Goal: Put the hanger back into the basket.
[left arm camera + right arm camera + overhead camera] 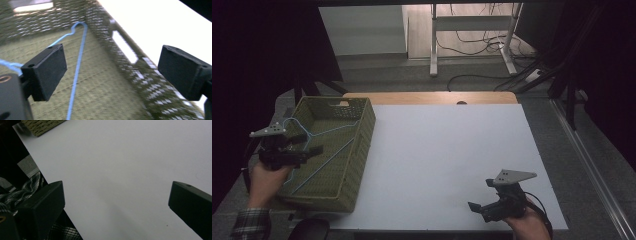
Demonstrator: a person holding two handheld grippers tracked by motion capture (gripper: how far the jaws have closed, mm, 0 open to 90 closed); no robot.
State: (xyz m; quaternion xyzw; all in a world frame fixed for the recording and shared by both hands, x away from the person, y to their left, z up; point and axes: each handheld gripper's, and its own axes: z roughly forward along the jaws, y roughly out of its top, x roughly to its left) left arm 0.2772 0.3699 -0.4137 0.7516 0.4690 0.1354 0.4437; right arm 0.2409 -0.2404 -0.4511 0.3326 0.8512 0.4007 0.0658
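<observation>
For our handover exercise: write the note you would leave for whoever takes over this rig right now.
Left gripper: open, nothing between its jaws, over the green woven basket.
Right gripper: open, empty, above the white table near its front right corner.
Thin blue wire hanger: lying on the basket floor, free of both grippers.
Done: hanger is in the basket.
Left: apparently nothing more to put in; draw the left gripper clear.

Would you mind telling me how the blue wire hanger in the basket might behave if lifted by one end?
The blue wire hanger looks thin, so it is probably light and may flex. Its wide, open shape could swing and catch on the woven basket walls.
</observation>
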